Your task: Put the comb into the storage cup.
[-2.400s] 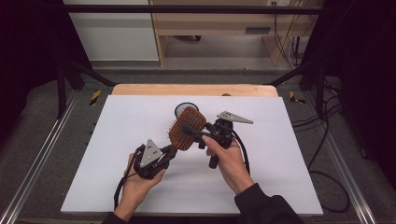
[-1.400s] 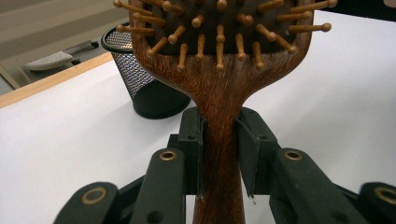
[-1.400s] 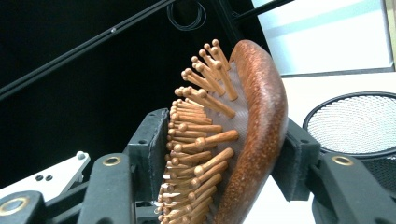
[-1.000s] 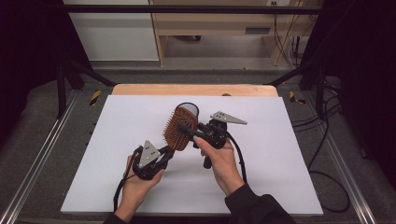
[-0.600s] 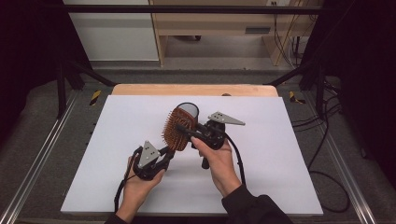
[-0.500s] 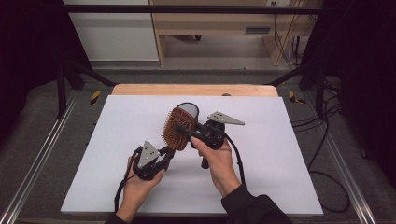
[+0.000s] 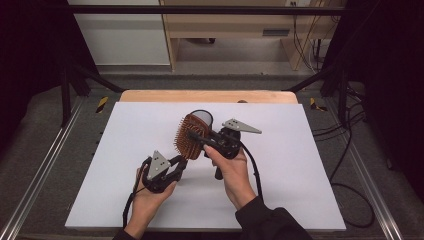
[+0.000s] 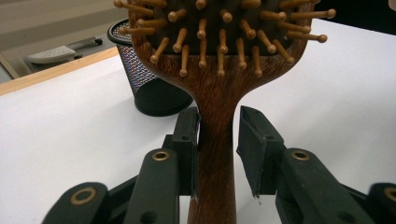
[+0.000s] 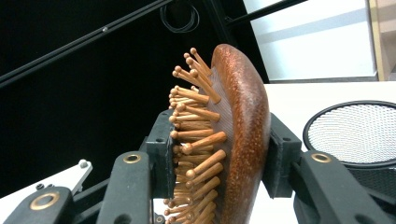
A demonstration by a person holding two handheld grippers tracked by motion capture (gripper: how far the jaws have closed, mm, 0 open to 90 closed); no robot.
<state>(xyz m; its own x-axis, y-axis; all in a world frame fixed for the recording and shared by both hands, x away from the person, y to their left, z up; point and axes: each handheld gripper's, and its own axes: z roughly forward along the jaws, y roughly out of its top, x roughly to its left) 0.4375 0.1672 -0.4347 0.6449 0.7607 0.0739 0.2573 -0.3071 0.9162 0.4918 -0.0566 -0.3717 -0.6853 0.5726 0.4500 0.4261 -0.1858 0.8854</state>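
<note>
Wooden hairbrush (image 7: 192, 136) held in the air above the middle of the bench (image 7: 300, 190), in front of the mesh cup (image 7: 203, 117) toward its far edge. Right hand-held gripper (image 7: 197, 138) is clamped across the brush head, one pad on the bristles, one on the back. Left hand-held gripper (image 8: 219, 140) has just eased apart: one pad lies by the handle, the other stands clear, suggesting a handover to the right. Lower handle is cut off

A wooden paddle hairbrush (image 7: 192, 136) sits at the centre of the high view, held above the white table, its reddish-brown head tilted up toward the upper right and its handle slanting down to the lower left. Round-tipped wooden pins (image 8: 219, 44) stud its dark cushion; the back (image 9: 243, 126) is smooth, glossy and domed.
</note>
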